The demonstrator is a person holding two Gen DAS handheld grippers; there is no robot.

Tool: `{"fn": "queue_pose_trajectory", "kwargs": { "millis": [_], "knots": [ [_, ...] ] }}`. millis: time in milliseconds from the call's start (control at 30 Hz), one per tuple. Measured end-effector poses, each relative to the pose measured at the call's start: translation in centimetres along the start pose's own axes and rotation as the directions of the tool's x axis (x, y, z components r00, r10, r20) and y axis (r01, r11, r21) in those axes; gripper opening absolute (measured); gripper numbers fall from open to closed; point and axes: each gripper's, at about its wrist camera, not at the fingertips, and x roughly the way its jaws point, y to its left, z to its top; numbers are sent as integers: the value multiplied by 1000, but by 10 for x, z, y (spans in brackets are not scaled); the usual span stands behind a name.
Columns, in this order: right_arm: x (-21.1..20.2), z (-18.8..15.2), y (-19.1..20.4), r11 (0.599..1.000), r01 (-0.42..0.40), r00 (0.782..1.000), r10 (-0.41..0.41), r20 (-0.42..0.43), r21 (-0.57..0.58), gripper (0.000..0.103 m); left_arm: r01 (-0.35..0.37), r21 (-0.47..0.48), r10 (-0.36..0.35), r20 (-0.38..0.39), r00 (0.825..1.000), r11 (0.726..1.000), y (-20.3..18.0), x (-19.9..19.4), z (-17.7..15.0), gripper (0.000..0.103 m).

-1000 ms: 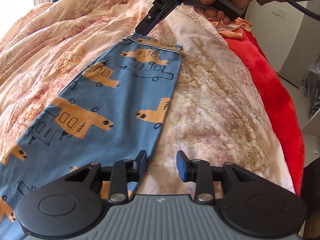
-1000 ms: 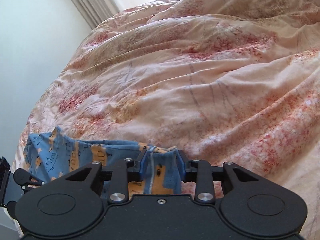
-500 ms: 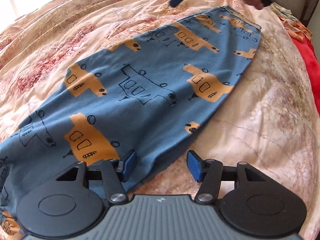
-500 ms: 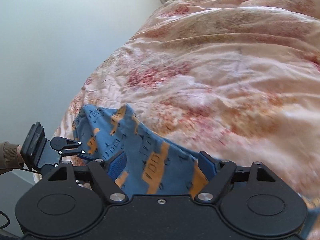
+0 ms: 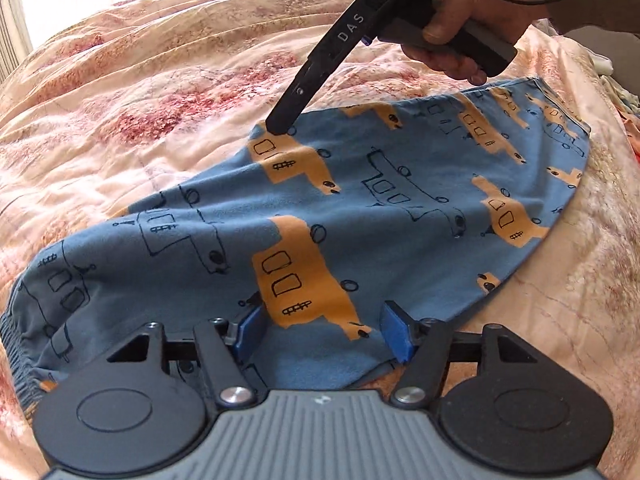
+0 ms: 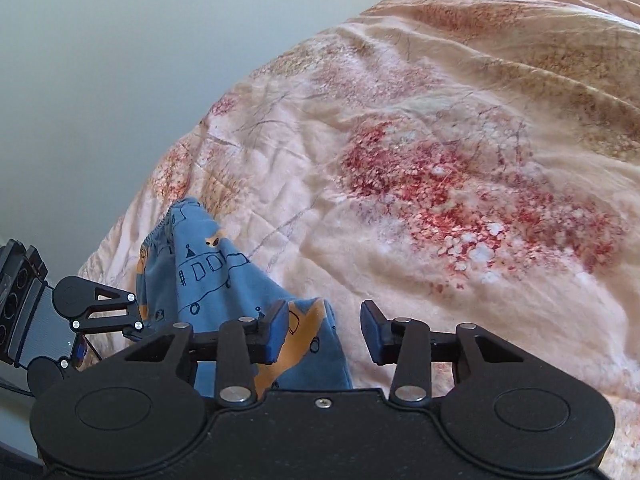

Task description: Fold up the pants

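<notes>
The blue pants (image 5: 360,220) with orange and outlined vehicle prints lie flat on the bed, waistband at the left (image 5: 12,344), hem at the far right. My left gripper (image 5: 324,334) is open with the near edge of the pants between its blue pads. My right gripper (image 6: 323,330) is open over the far edge of the pants (image 6: 208,276); in the left wrist view its tip (image 5: 280,124) touches that edge. The left gripper shows at the lower left of the right wrist view (image 6: 80,316).
The pants rest on a rumpled peach and red floral duvet (image 5: 140,92) that fills both views (image 6: 440,160). A pale wall (image 6: 100,80) stands beyond the bed's edge. More fabric (image 5: 624,92) lies at the far right.
My right gripper let go of the hem and moved along the far edge toward the middle of the pants. My left gripper slid in over the near edge, fabric now between its pads.
</notes>
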Motion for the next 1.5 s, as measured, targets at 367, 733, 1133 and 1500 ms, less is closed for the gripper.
{"fn": "queue_pose_trajectory", "kwargs": {
  "millis": [367, 733, 1133, 1500],
  "knots": [
    [24, -2, 16, 993, 47, 995, -57, -87, -108, 7, 64, -35, -62, 44, 997, 997, -2, -6, 4, 93],
    [14, 2, 9, 983, 138, 990, -141, -12, -120, 1, 37, -63, -37, 8, 999, 997, 14, 1, 5, 98],
    [4, -5, 3, 973, 227, 972, -224, 66, -48, 21, 15, 53, -12, -51, 999, 998, -4, -2, -20, 102],
    [-18, -73, 102, 956, 124, 992, -120, 30, -267, 49, 74, -271, -14, 217, 976, 960, 82, -42, 27, 96]
  ]
}}
